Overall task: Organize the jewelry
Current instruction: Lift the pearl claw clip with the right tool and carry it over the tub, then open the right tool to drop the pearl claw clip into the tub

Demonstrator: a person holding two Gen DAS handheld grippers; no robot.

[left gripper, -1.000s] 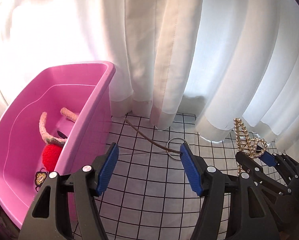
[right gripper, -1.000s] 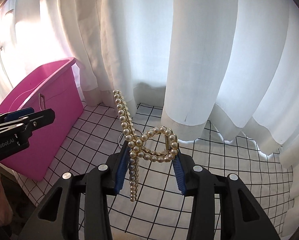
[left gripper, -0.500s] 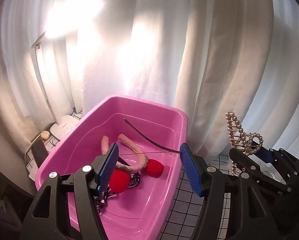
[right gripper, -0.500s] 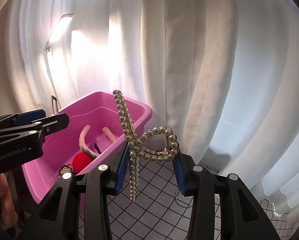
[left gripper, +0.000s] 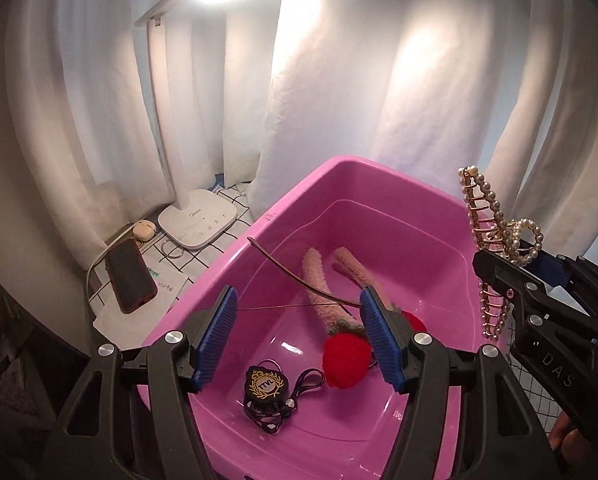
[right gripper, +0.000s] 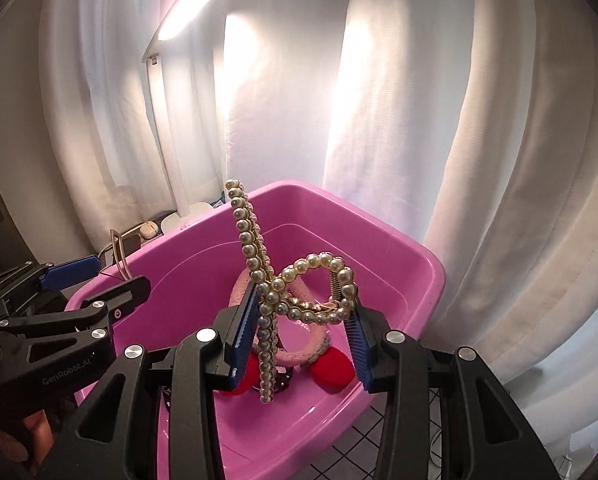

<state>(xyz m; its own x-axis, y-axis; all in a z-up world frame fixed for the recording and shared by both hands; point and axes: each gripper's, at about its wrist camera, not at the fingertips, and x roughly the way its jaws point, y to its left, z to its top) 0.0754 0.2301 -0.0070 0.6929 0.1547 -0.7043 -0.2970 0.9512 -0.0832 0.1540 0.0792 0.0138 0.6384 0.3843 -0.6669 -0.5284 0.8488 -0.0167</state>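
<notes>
My left gripper (left gripper: 297,334) holds a thin brown hair stick with a fine wire (left gripper: 295,276) spanning its pads, above the pink bin (left gripper: 295,200). My right gripper (right gripper: 303,332) is shut on a pearl hair claw clip (right gripper: 299,280), held over the bin's (right gripper: 427,256) near edge; the clip also shows at the right of the left wrist view (left gripper: 495,240). Inside the bin lie a pink fuzzy headband with red pompoms (left gripper: 345,354) and a black badge with a gold crest (left gripper: 265,386).
A white desk lamp (left gripper: 197,224) stands left of the bin, with a phone (left gripper: 130,274), an earbud case (left gripper: 145,229) and papers beside it. White curtains hang close behind. The black-grid cloth (right gripper: 359,432) shows at the bin's right.
Both grippers have swung left from the grid cloth to above the pink bin, carrying the hair stick and the pearl clip. The lamp and phone have come into view.
</notes>
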